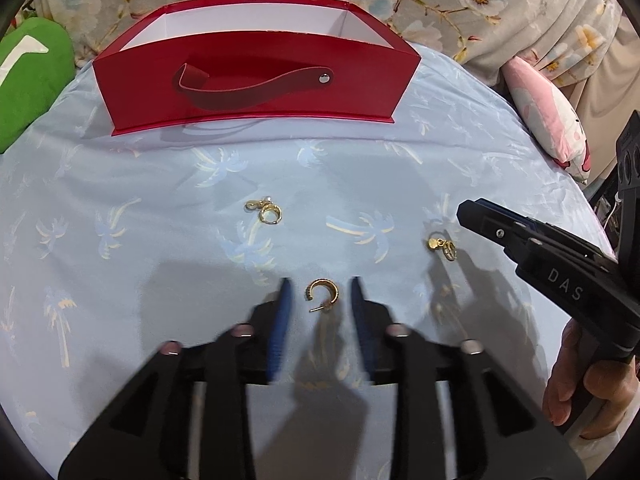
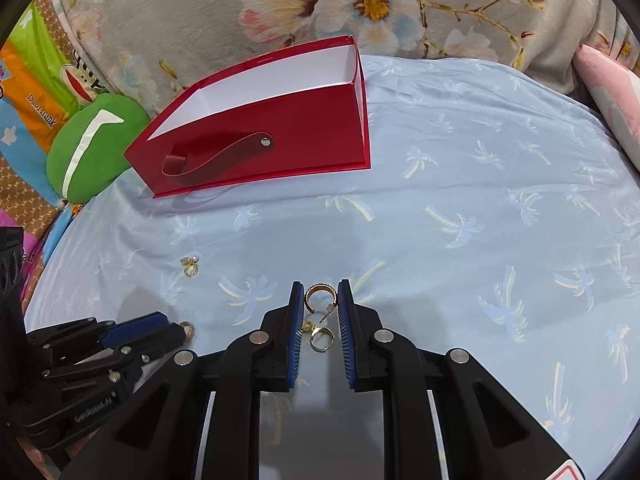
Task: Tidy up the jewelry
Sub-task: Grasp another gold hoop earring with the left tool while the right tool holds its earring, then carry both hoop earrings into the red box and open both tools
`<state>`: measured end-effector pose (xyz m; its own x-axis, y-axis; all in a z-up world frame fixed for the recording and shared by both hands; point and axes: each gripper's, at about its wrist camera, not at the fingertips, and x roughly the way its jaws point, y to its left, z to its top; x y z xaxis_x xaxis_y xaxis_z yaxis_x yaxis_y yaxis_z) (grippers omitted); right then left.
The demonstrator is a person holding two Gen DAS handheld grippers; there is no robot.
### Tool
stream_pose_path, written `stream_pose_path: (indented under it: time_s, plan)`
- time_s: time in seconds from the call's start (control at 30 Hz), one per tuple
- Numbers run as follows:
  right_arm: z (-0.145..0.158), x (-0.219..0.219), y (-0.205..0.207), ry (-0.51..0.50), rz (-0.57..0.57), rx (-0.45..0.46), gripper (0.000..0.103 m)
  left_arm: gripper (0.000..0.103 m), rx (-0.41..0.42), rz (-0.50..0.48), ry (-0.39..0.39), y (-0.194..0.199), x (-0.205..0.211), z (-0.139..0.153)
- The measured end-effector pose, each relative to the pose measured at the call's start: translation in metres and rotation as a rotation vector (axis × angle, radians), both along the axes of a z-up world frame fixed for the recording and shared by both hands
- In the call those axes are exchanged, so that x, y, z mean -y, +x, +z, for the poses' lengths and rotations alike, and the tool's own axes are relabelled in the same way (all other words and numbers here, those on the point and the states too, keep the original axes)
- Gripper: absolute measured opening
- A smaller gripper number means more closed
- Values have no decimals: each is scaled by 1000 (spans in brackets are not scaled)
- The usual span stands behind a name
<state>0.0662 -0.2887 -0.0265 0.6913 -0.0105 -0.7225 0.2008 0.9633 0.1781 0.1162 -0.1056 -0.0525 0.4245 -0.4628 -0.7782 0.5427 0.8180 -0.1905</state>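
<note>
left wrist view: gold hoop earring (image 1: pixel 322 293) between parted left hand-held gripper (image 1: pixel 320 292) pads

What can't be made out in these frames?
- Red box floor: both views, behind its front wall.
- Left gripper: fingers motion-blurred, left wrist view.
- Held hoop earring in right gripper: absent from left wrist view, behind the gripper's finger.

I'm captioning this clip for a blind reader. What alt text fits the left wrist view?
The left gripper hangs open around a gold hoop earring lying on a pale blue palm-print cloth. Two more gold earrings lie beyond, before an open red box.
</note>
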Motion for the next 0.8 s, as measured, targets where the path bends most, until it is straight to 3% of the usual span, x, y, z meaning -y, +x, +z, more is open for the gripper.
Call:
stream_pose_path:
  time_s: [0.23,0.37,0.63,0.8]
  plan:
    - [-2,-1,0,1,0,-4,16,38,10,-34,33,-2,15,-6]
    - [-2,-1,0,1,-1,-4,16,16,15,-36,41,-2,16,-7]
    - [5,0,-2,2,0,10,16,16,11,-19,3,-3,5,1]
    - [22,-6,-3,-12,20,44,16,16,54,14,-23,2,-12,29]
